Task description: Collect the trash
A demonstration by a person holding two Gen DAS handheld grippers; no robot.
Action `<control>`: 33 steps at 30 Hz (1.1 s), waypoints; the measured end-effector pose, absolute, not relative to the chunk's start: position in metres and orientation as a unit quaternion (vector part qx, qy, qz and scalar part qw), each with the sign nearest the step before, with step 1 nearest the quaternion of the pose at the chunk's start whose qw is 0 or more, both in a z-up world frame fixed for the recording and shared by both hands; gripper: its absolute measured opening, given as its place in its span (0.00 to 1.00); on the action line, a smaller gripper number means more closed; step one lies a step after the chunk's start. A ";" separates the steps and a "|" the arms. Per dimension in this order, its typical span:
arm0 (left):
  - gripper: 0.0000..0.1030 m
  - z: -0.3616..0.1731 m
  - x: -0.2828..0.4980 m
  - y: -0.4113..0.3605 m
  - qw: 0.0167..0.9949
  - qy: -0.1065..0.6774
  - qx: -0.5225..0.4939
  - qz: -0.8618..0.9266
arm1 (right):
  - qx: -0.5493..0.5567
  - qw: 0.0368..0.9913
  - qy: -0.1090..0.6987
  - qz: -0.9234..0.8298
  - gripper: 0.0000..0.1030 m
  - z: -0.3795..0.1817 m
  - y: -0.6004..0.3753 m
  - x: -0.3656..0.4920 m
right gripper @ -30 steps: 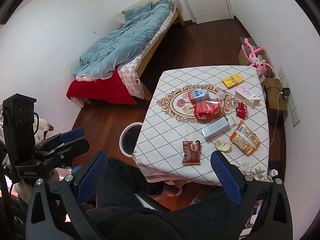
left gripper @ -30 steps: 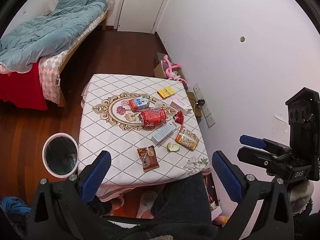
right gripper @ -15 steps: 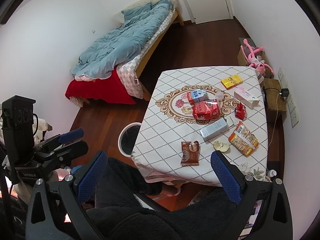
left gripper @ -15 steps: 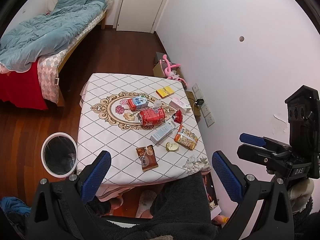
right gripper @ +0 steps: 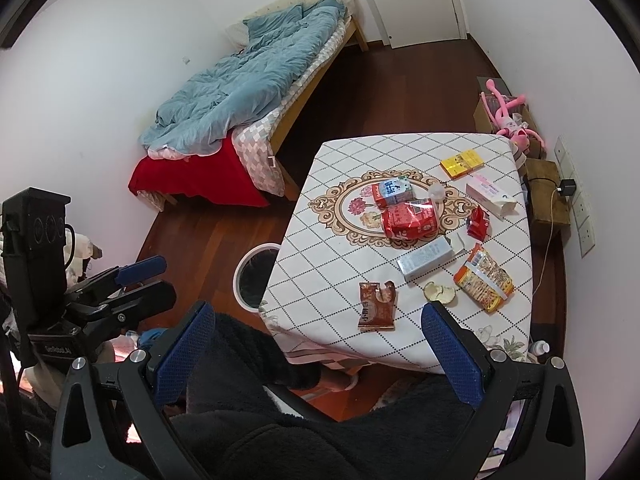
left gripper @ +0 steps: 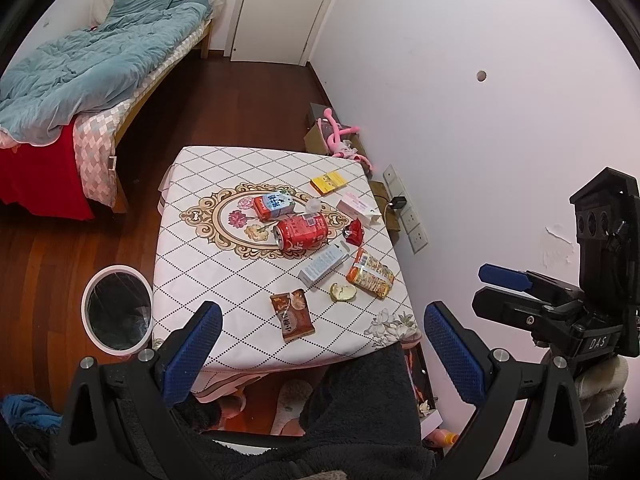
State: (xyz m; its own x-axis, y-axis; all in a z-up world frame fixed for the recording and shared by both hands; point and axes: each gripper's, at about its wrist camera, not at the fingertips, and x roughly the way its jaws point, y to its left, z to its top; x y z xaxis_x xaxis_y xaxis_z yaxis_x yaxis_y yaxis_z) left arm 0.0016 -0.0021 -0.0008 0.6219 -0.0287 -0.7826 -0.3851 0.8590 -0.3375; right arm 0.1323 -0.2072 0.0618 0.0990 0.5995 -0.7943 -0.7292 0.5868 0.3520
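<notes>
Trash lies on a table with a white diamond-pattern cloth [left gripper: 224,264]: a red can [left gripper: 302,232] on its side, a small milk carton [left gripper: 274,205], a brown snack wrapper [left gripper: 291,314], a grey box [left gripper: 323,266], an orange snack packet [left gripper: 370,274], a peel scrap [left gripper: 342,292], a pink box [left gripper: 357,208] and a yellow packet [left gripper: 329,183]. A white-rimmed bin [left gripper: 117,313] stands on the floor left of the table. My left gripper [left gripper: 320,360] is open and empty, high above the table's near edge. My right gripper [right gripper: 318,354] is open and empty, also high up; it shows at the right in the left wrist view [left gripper: 504,280].
A bed with a blue duvet [left gripper: 80,72] stands at the far left. A white door [left gripper: 280,8] is at the back. Pink toys [left gripper: 340,140] and wall sockets [left gripper: 408,216] lie by the right wall. Dark wood floor surrounds the table.
Both views have drifted slightly back and up from the table. Both grippers stay open and nothing on the table has moved.
</notes>
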 end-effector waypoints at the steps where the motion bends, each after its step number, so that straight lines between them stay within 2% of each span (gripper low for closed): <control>1: 1.00 -0.001 0.001 -0.002 0.866 0.423 -0.245 0.103 | -0.065 0.738 0.498 0.450 1.00 0.062 -0.207 0.132; 33: 1.00 -0.001 0.004 -0.004 0.867 0.422 -0.244 0.101 | -0.072 0.736 0.499 0.451 1.00 0.070 -0.205 0.137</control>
State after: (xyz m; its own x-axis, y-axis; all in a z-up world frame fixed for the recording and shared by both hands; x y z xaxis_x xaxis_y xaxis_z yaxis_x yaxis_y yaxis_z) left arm 0.0044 -0.0041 -0.0010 0.6235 -0.0312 -0.7812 -0.3808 0.8606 -0.3382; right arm 0.1371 -0.2047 0.0697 0.0949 0.5923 -0.8001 -0.7357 0.5832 0.3445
